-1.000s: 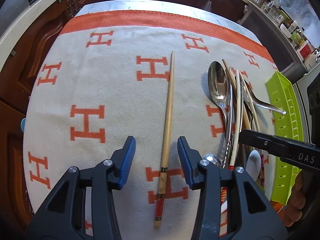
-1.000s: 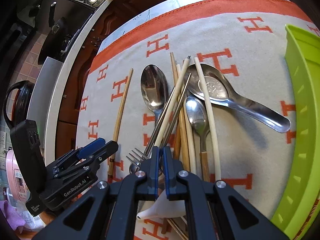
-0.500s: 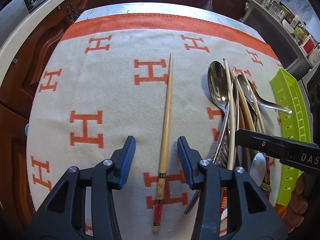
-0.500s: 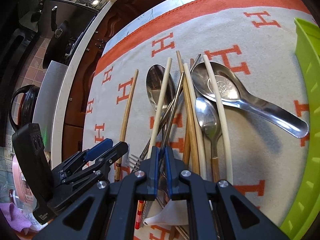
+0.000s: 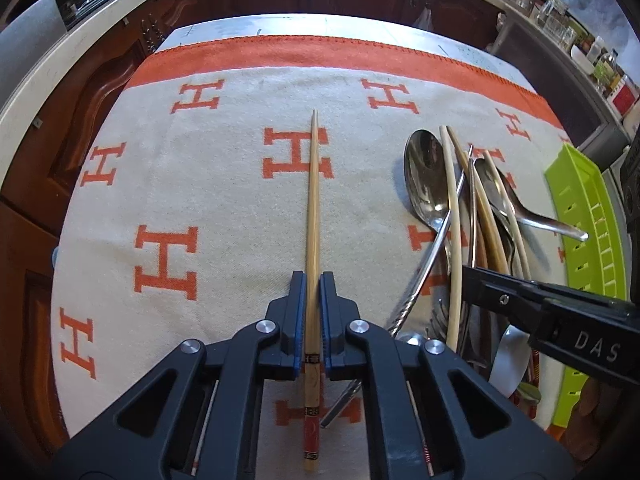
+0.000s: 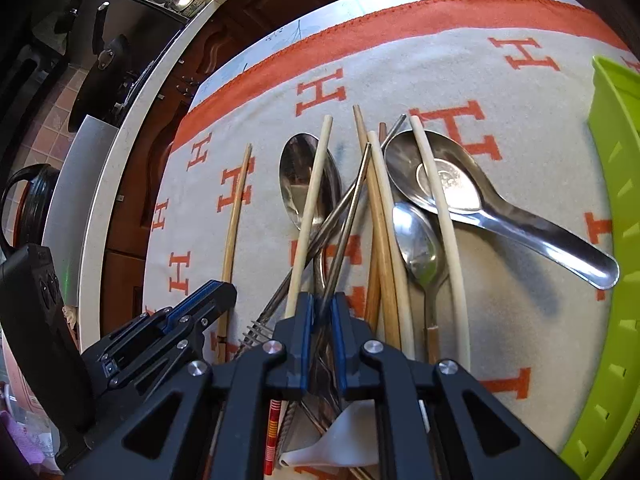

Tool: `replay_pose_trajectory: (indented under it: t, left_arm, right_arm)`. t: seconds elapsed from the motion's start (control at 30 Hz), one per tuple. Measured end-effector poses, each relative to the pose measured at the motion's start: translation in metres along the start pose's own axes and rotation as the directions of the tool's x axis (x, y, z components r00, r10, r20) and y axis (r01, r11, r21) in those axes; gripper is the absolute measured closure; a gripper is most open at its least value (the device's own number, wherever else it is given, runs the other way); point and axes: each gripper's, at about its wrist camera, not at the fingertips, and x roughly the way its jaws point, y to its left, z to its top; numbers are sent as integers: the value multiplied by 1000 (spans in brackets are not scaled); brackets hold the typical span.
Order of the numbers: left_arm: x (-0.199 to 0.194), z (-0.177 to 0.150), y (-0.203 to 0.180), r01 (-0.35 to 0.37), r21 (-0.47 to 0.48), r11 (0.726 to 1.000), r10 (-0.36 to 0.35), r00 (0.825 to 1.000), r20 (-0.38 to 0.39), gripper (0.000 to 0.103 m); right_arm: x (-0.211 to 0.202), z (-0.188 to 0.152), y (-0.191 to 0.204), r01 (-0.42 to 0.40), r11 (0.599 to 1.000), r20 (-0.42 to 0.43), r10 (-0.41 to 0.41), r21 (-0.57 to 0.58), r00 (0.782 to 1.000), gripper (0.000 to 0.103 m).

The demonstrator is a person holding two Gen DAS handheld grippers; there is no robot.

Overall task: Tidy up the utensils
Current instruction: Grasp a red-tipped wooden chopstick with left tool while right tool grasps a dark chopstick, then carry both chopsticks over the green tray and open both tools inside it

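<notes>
A bamboo chopstick (image 5: 313, 200) with a red end lies lengthwise on the cream cloth. My left gripper (image 5: 313, 280) is shut on its lower half. The right wrist view also shows that chopstick (image 6: 236, 216) and the left gripper (image 6: 216, 292), at the left of the pile. My right gripper (image 6: 320, 304) is shut on a metal chopstick (image 6: 348, 216) in a pile of utensils. The pile holds a large spoon (image 6: 304, 176), a soup spoon (image 6: 480, 204), a small spoon (image 6: 420, 240), ivory chopsticks (image 6: 440, 200) and a fork (image 6: 252, 332). A white ceramic spoon (image 6: 340, 440) lies partly hidden under the right gripper.
A lime green slotted tray (image 5: 588, 232) stands along the right edge of the cloth, also seen as the tray (image 6: 612, 200) close to the pile. The cloth's orange border (image 5: 320, 52) marks the far table edge, with dark wooden cabinets beyond. A person's hand (image 5: 600, 420) holds the right gripper.
My left gripper was open around the bamboo chopstick and has now shut on it. The right gripper stays shut, and an ivory chopstick in the pile has swung left.
</notes>
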Motion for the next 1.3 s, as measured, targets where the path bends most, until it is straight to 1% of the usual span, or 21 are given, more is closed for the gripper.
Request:
replay_pose_trajectory:
  t: [0.07, 0.13, 0.33, 0.4, 0.57, 0.73, 0.87, 0.97, 1.17, 1.3]
  left_arm:
    - [-3, -3, 4, 20, -29, 999, -20, 1000, 3, 99]
    - [-7, -5, 8, 40, -48, 998, -40, 999, 9, 99]
    - [-40, -13, 12, 107, -87, 990, -103, 993, 53, 99]
    - [-53, -14, 9, 132, -84, 988, -126, 990, 68, 99]
    - [-88, -21, -8, 186, -42, 982, -182, 978, 98, 99]
    - [-120, -28, -38, 231, 14, 973, -231, 966, 119, 99]
    - [-139, -35, -73, 266, 56, 962, -271, 955, 121, 99]
    - [-149, -40, -100, 281, 83, 956, -289, 950, 116, 99]
    - [-159, -48, -153, 302, 132, 944, -314, 945, 87, 99]
    - [-160, -51, -180, 302, 143, 943, -314, 947, 70, 99]
  right_arm:
    - [-6, -1, -1, -15, 1000, 19, 15, 9, 1000, 97]
    - [-14, -2, -2, -21, 1000, 32, 21, 4, 999, 98]
    - [-38, -7, -8, -59, 998, 64, 58, 21, 996, 98]
    - [-47, -10, -10, -75, 997, 75, 73, 31, 995, 98]
    - [-79, -20, -16, -117, 992, 119, 111, 42, 987, 98]
    - [-113, -33, -24, -143, 989, 170, 135, 35, 976, 97]
    - [-142, -45, -38, -141, 990, 208, 131, 30, 969, 97]
    - [-157, -52, -51, -136, 990, 227, 124, 39, 966, 97]
    - [-190, -67, -82, -96, 994, 279, 77, 55, 957, 97]
    - [-206, -73, -100, -55, 996, 313, 31, 67, 949, 97]
